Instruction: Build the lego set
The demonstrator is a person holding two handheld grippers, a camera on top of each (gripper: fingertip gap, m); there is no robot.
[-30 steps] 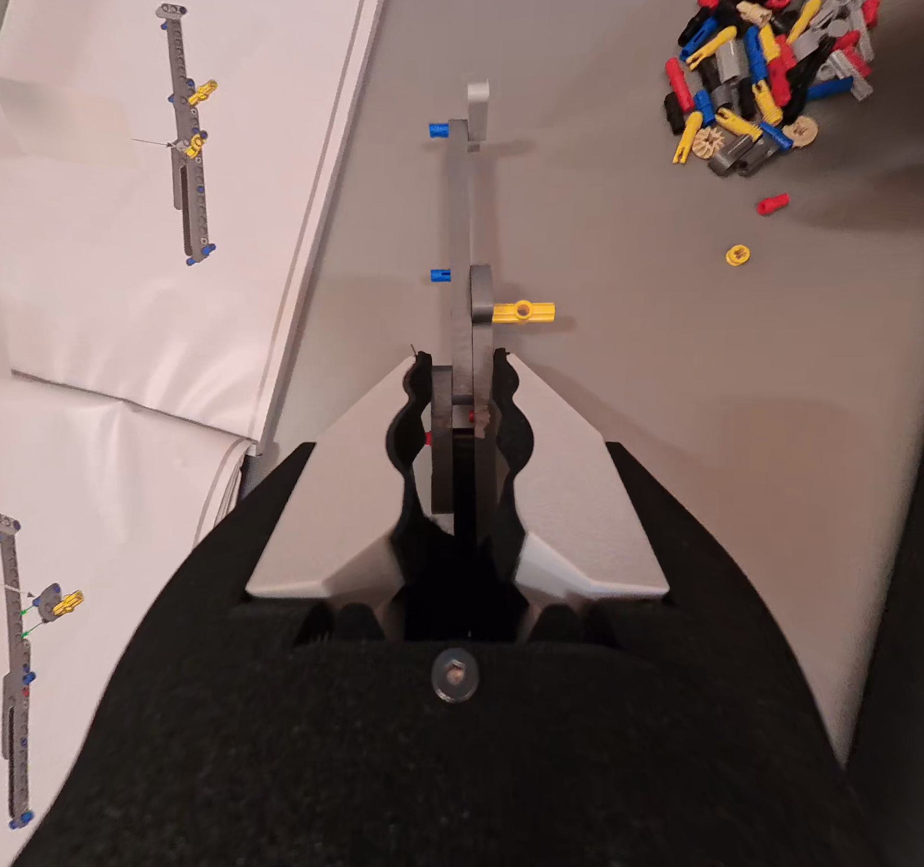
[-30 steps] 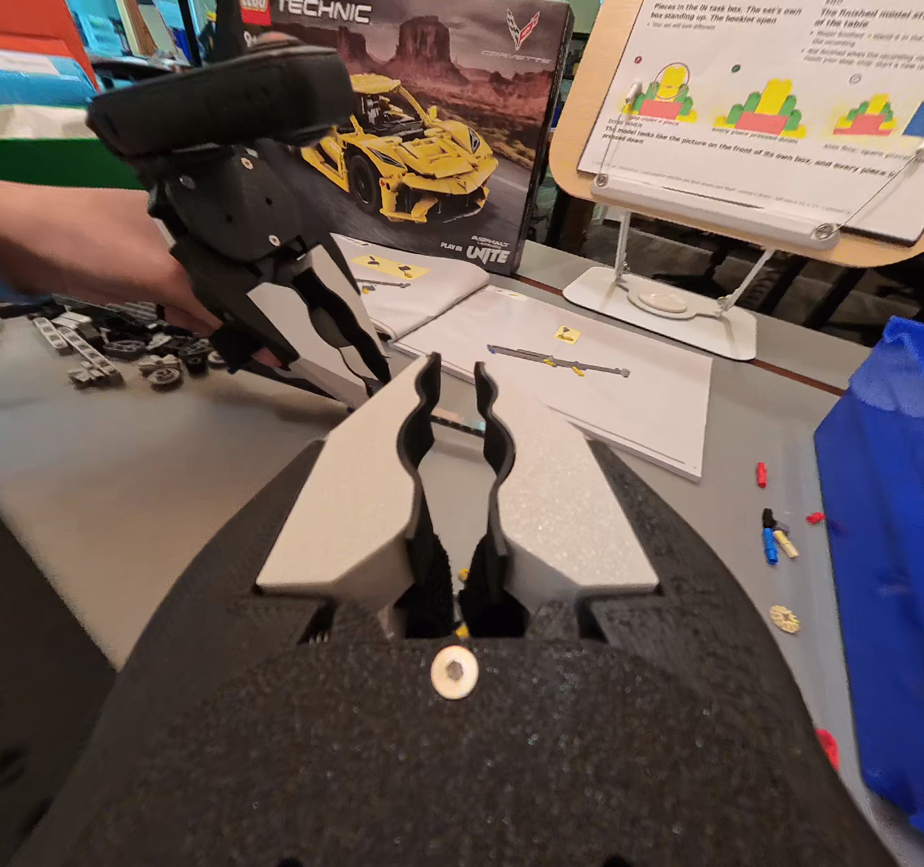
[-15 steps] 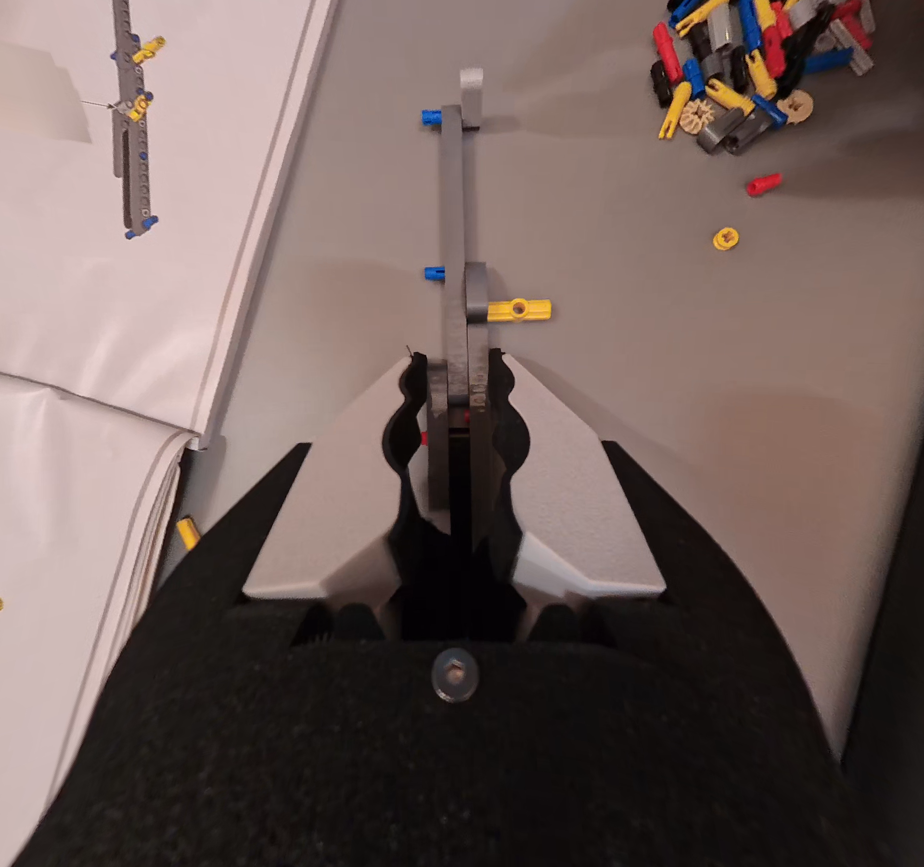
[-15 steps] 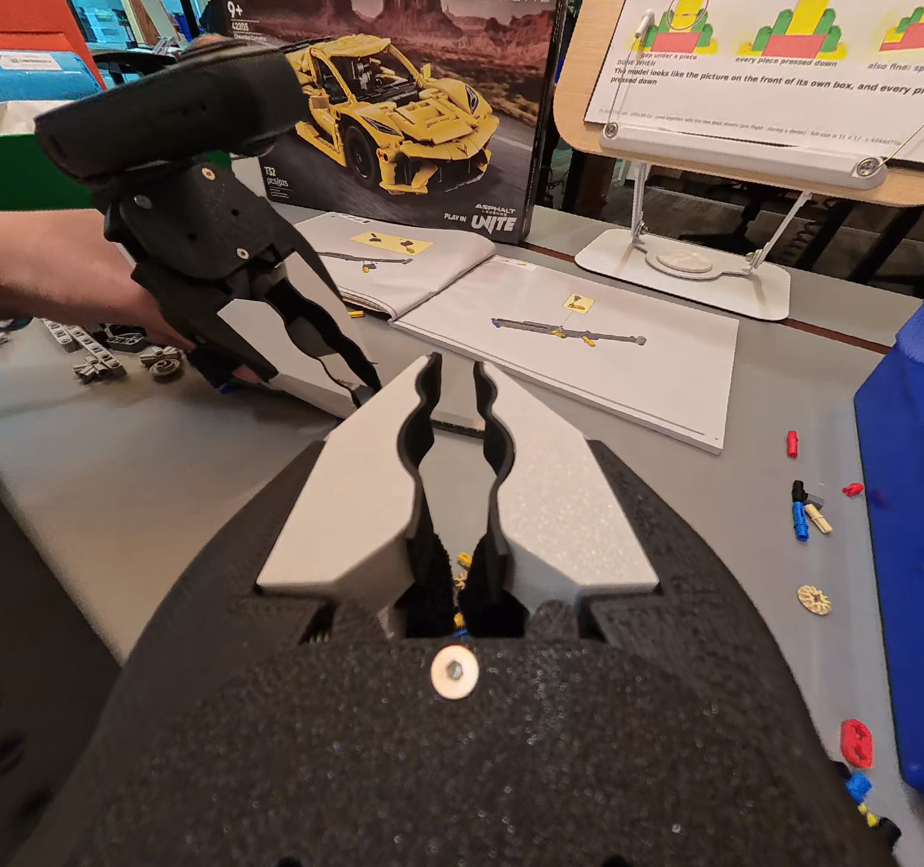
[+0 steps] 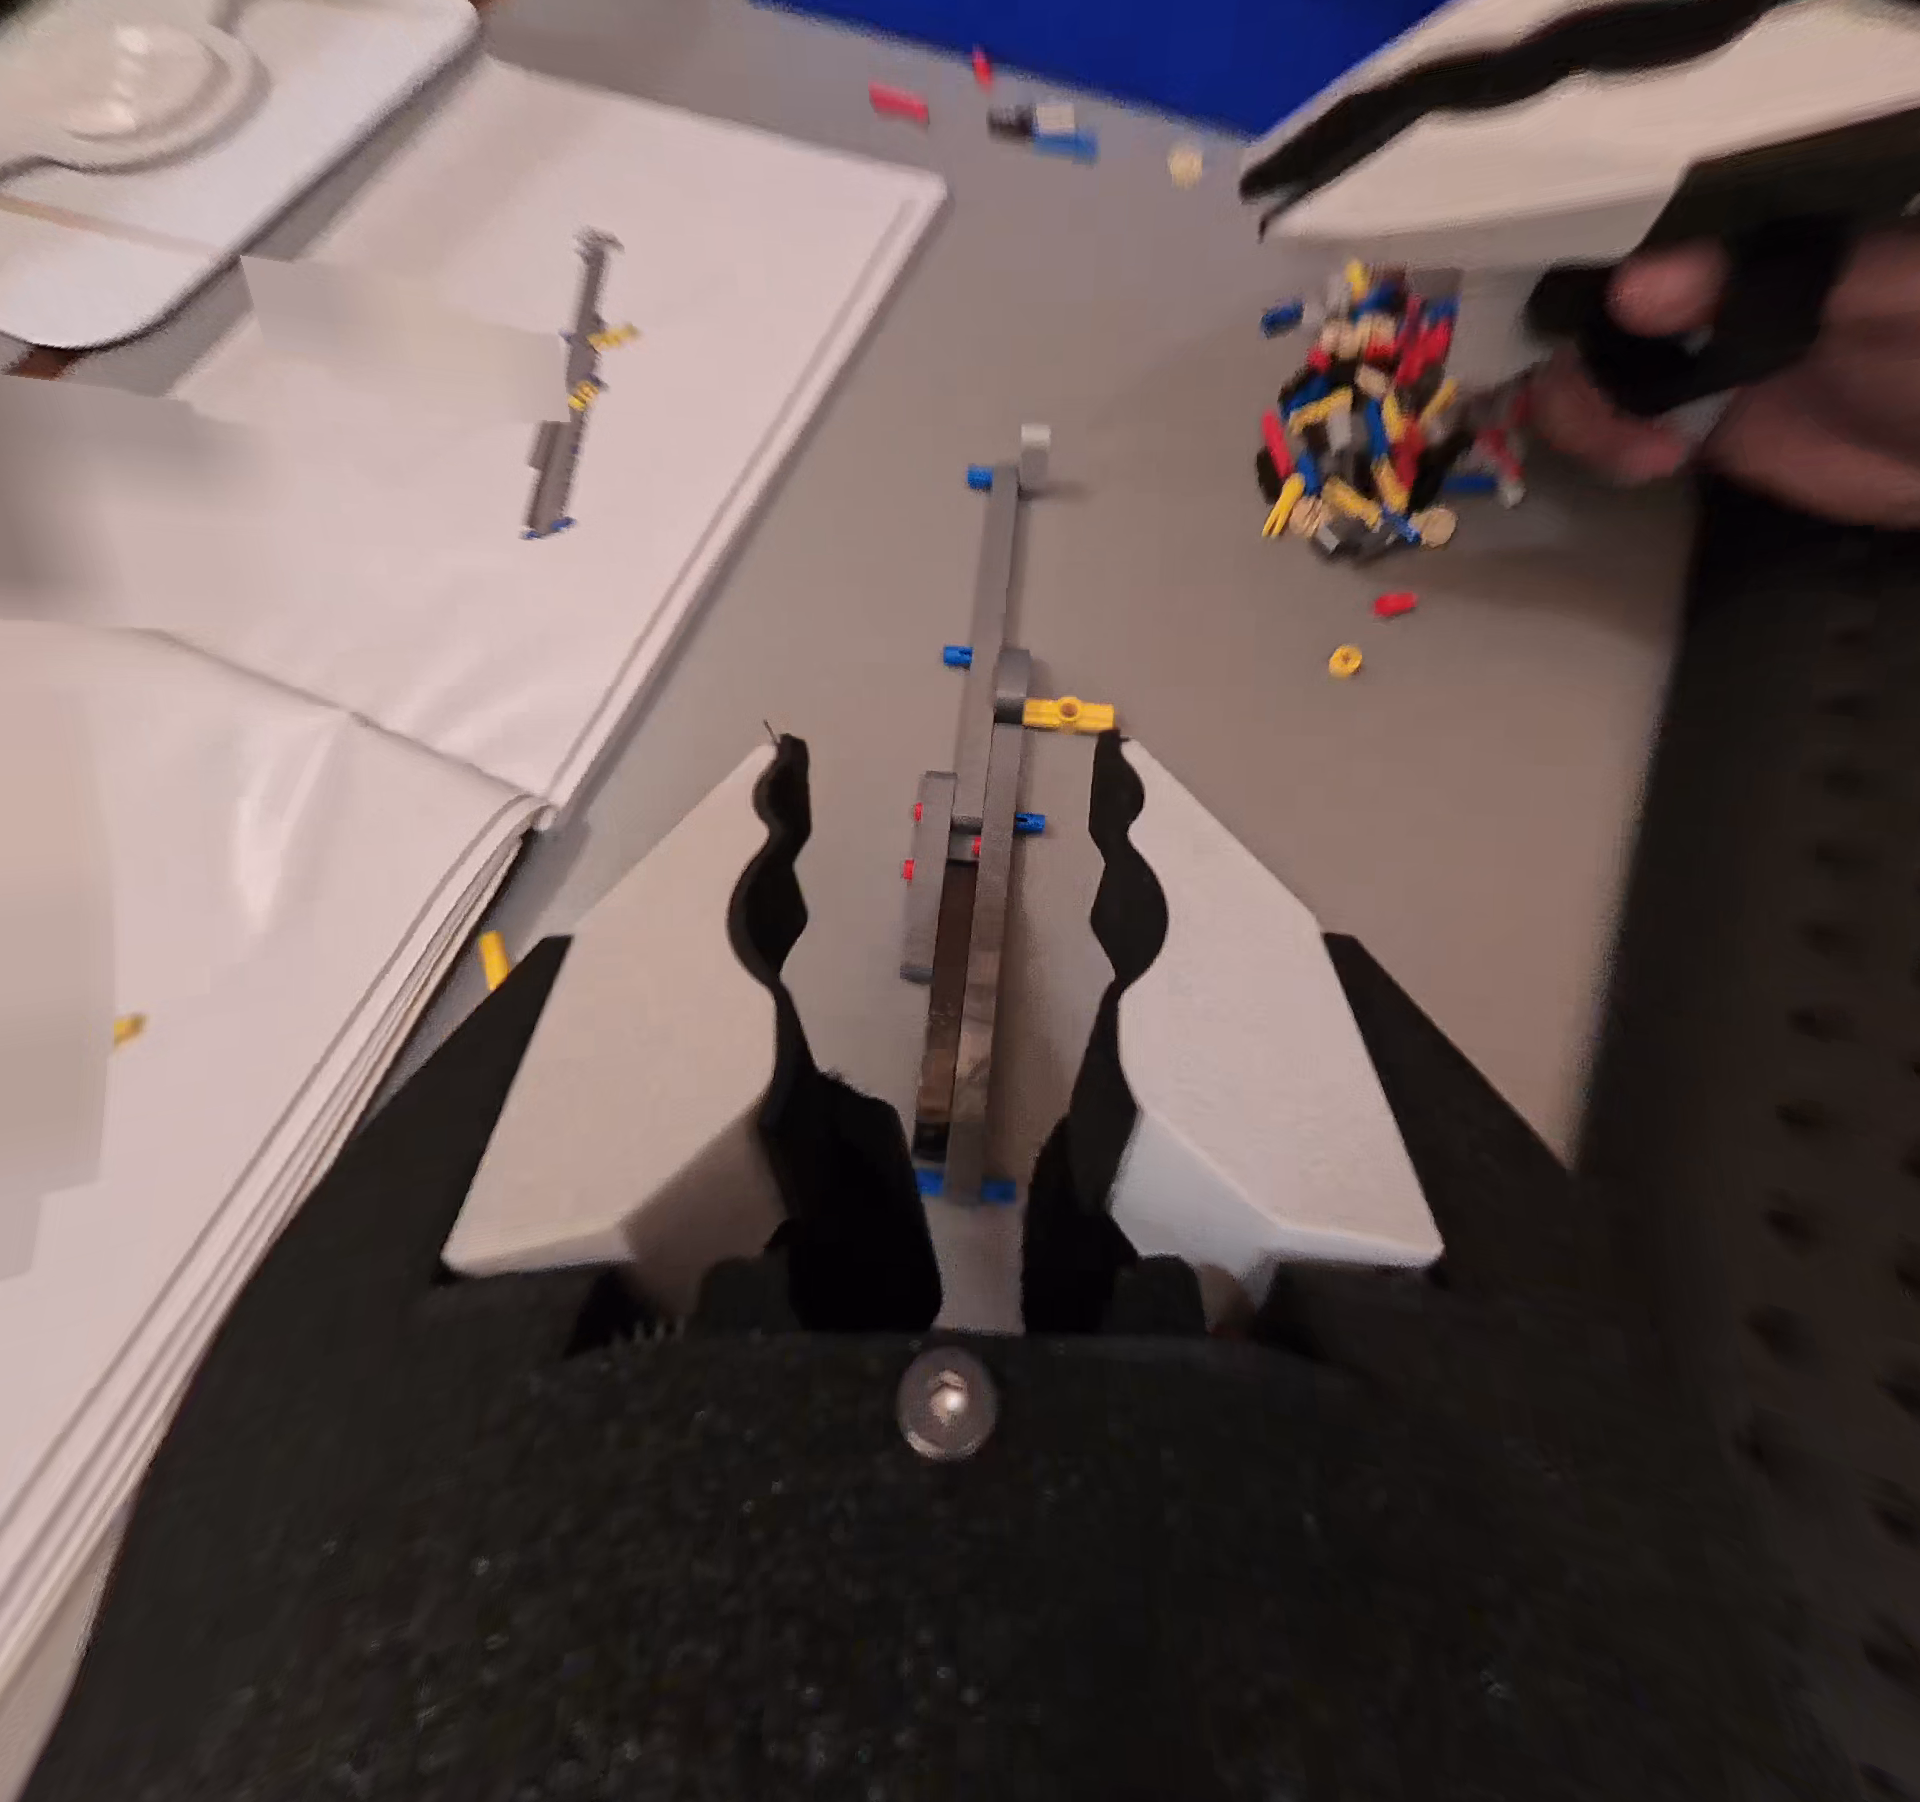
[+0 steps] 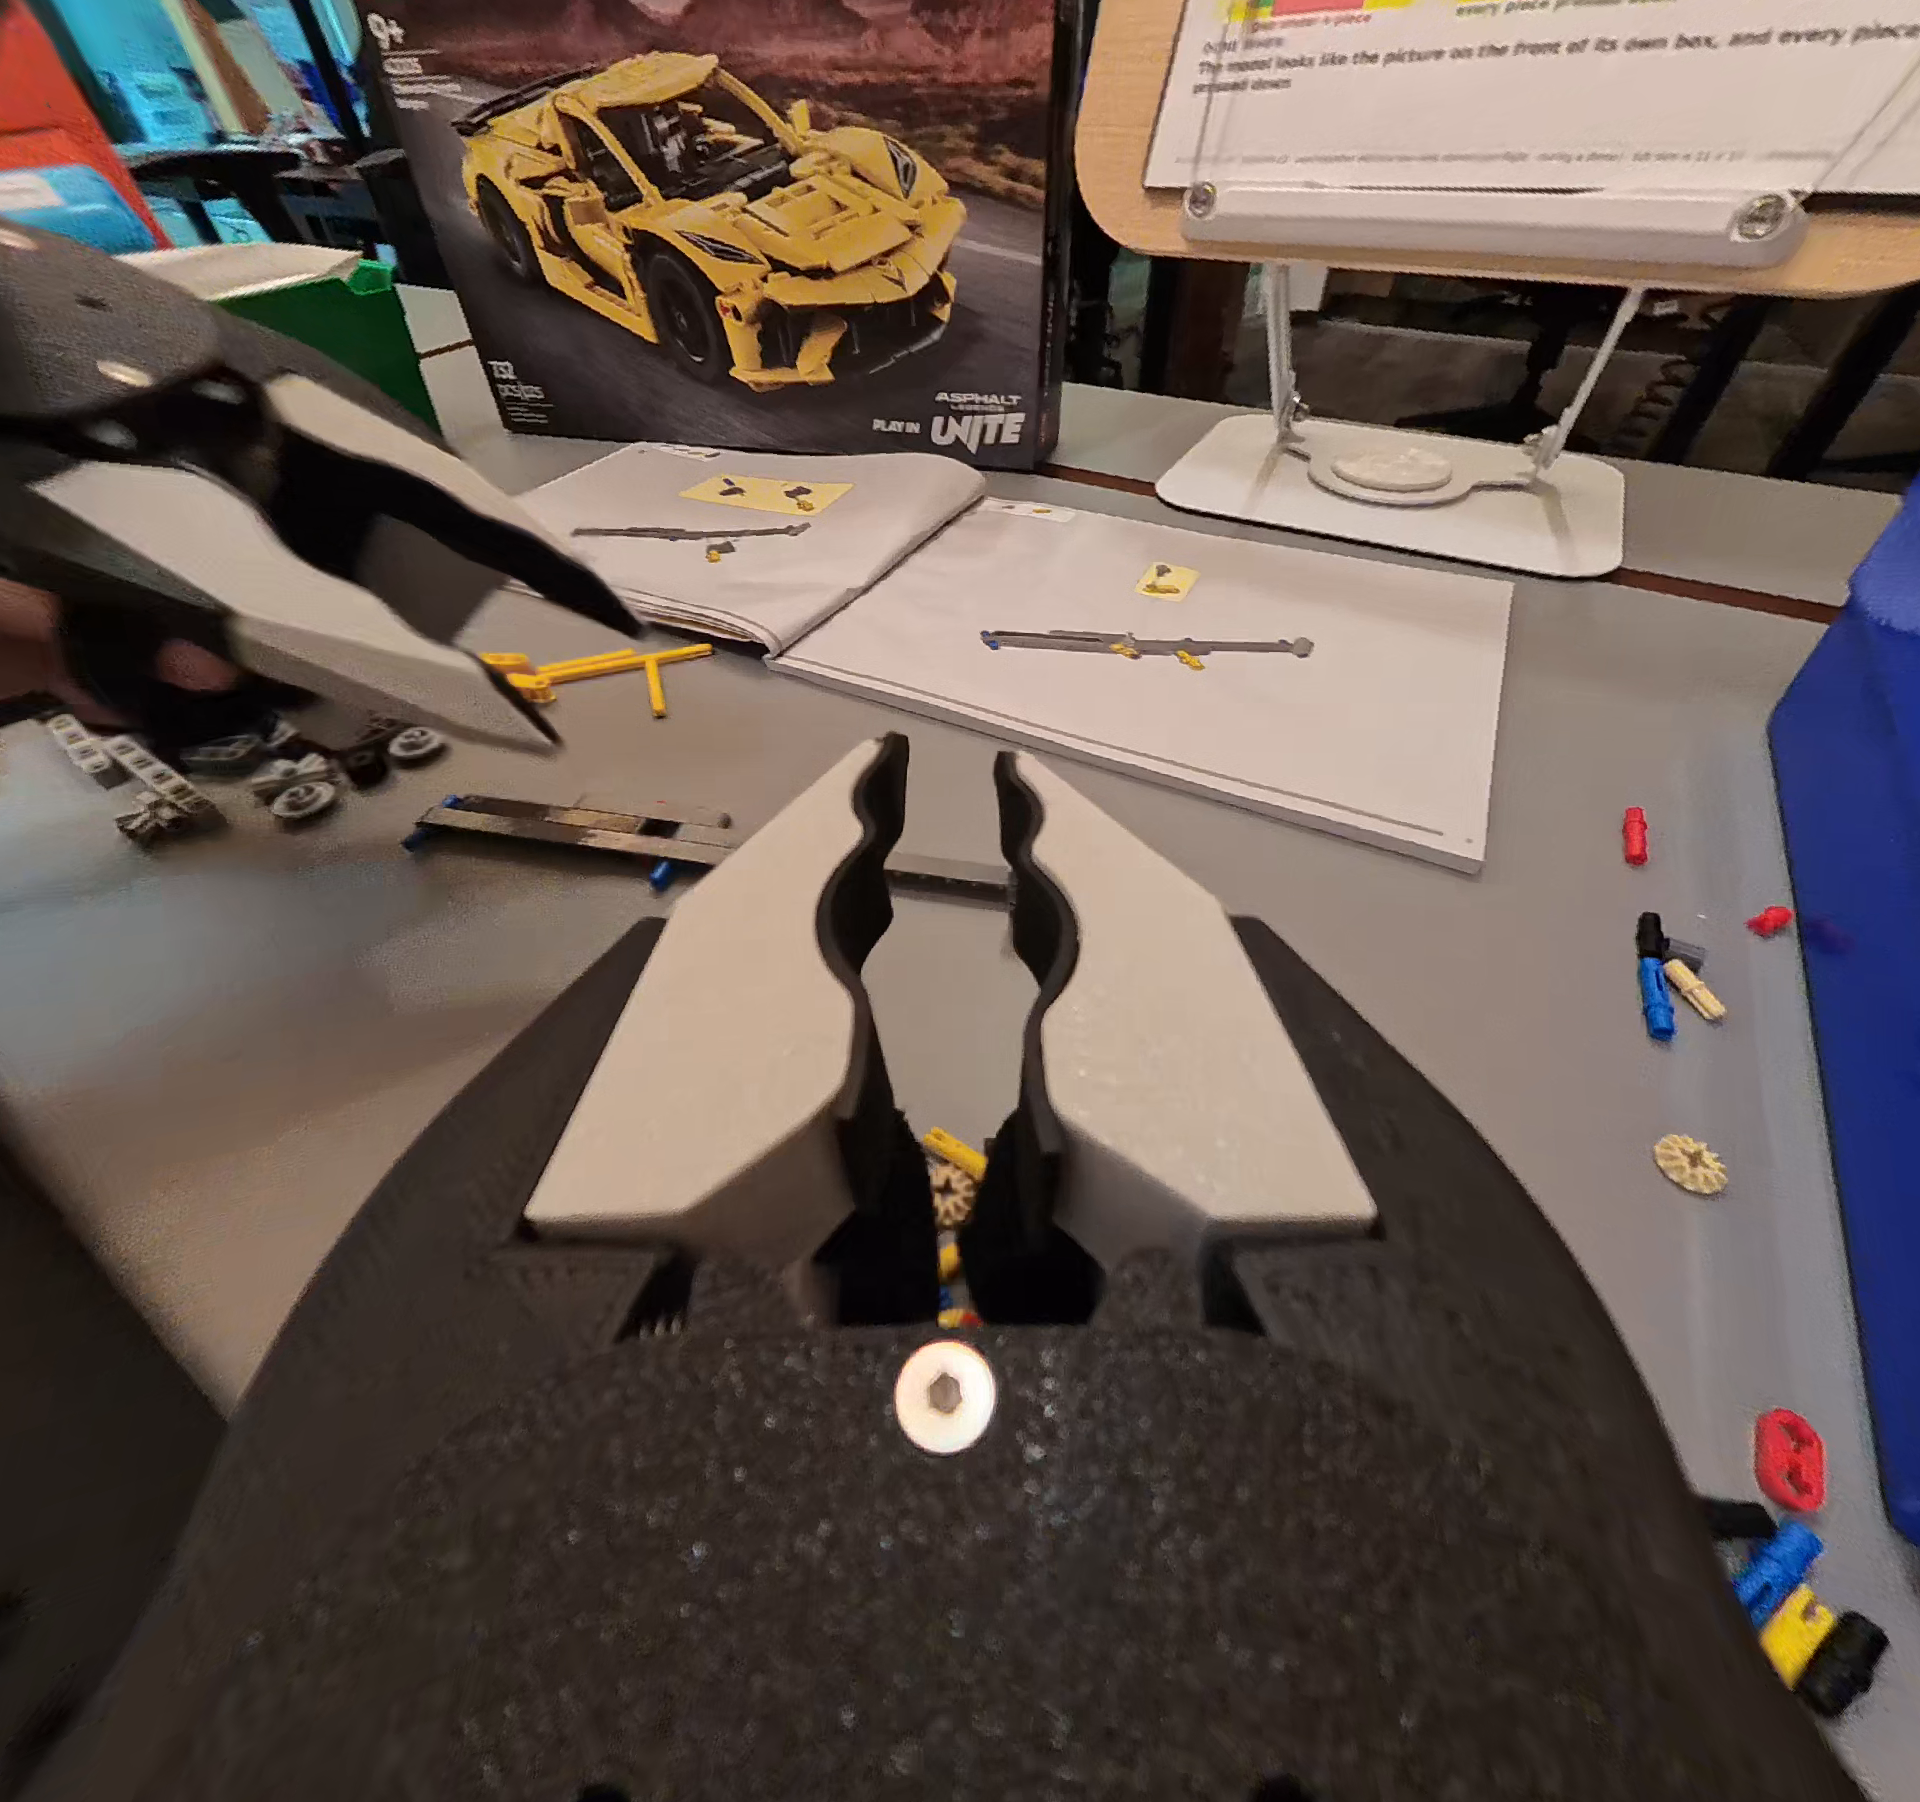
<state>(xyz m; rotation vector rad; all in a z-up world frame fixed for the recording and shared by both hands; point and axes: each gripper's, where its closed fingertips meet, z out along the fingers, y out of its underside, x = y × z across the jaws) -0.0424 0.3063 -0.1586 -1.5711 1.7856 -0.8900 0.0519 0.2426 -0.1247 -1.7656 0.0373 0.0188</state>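
The left tool (image 5: 948,755) is standing wide open with nothing between its fingers — the long grey beam assembly (image 5: 987,817) is lying flat on the desk (image 5: 1299,921) in the gap, touching neither finger. It is pointing away from the tool, with blue pins and one yellow connector (image 5: 1068,713) sticking out sideways, so I judge it is being left there where both tools can reach it.

The right tool (image 6: 948,765) is hanging above the desk with its jaws only a little apart and holding nothing; it is sitting over the pile of small parts (image 5: 1361,422), probably to choose the next piece.

The open instruction booklet (image 6: 1195,672) is lying toward the far edge of the desk, just behind the assembly, where the drawing can be compared. Behind it the set's box (image 6: 727,173) is standing upright — a reference for the finished model.
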